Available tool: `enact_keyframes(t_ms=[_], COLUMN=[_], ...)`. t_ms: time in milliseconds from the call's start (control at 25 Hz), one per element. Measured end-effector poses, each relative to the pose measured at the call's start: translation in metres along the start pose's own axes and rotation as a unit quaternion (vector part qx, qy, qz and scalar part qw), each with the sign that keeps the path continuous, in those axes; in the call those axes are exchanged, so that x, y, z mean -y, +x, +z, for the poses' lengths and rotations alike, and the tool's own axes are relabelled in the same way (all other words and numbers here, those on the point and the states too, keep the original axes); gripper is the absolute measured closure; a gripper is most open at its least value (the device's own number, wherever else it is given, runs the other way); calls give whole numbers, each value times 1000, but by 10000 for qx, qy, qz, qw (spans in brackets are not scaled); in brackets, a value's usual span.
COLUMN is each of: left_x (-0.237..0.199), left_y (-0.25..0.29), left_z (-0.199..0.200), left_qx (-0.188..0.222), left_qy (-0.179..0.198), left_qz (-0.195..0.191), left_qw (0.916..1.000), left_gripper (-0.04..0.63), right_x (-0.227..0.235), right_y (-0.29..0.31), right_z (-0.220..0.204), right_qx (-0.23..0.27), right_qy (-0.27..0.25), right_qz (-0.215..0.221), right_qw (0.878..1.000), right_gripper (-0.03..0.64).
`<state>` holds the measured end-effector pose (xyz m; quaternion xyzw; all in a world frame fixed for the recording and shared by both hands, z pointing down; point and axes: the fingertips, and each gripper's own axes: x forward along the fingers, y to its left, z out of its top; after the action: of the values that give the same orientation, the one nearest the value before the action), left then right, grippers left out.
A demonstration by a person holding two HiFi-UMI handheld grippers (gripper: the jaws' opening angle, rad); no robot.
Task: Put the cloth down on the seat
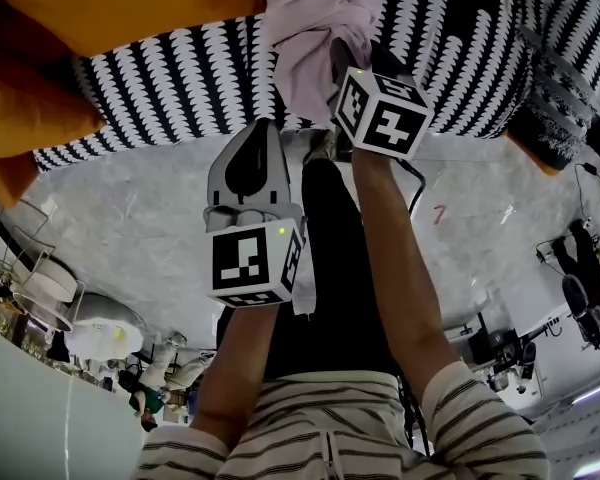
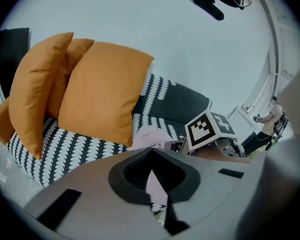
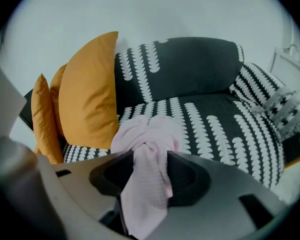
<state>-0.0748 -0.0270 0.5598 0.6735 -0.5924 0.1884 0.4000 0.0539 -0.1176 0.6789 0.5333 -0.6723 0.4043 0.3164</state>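
Note:
A pale pink cloth hangs bunched from my right gripper, which is shut on it at the front edge of the black seat with white scallop print. In the right gripper view the cloth runs down between the jaws, and its upper bunch lies against the seat. My left gripper is lower and to the left, over the floor, with its jaws shut and nothing in them. The left gripper view shows the cloth and the right gripper's marker cube just beyond the left gripper.
Orange cushions lean at the left end of the sofa, and a patterned cushion lies at the right end. A grey marbled floor lies below. A wire rack stands at the left and dark equipment at the right.

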Motion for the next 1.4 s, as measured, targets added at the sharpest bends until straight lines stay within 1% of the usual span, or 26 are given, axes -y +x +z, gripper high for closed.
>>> enact_keyframes(t_ms=[120,200,320,440,560,720,840,920,1080,1240,1400], left_x=[6,6,13,7,0,8,1,-2,9,21,21], left_y=[12,24,32,18,0,-9,-10,-13,-31,-53,-55], left_z=[0,-9,-18,-4,9,16,12,11,24,42,43], left_qx=[38,22,33,178,288,378,444,529,688,846,898], left_qy=[111,105,201,325,362,387,470,546,613,652,739], left_qz=[98,114,128,124,111,84,121,146,134,79,55], left_qw=[9999,9999,9997,9992,9989,9985,9978,9970,9957,9942,9932], left_gripper=[592,592,592,592,592,592,592,592,592,592,592], right_x=[16,25,33,10,-14,-16,-24,-31,-36,-49,-55], right_y=[1,8,12,-3,-21,-41,-44,-49,-80,-116,-127], right_z=[6,-2,-11,-2,4,7,0,-5,2,19,17], right_qx=[134,160,174,301,407,502,633,738,871,1084,1181], right_qy=[-65,-127,-90,-231,-304,-301,-372,-434,-509,-564,-589], right_qz=[-92,-143,-79,-3,74,112,153,196,182,218,317], right_qw=[9998,9997,9998,9993,9987,9982,9972,9961,9947,9923,9908], right_gripper=[400,405,407,412,420,441,499,516,565,582,594])
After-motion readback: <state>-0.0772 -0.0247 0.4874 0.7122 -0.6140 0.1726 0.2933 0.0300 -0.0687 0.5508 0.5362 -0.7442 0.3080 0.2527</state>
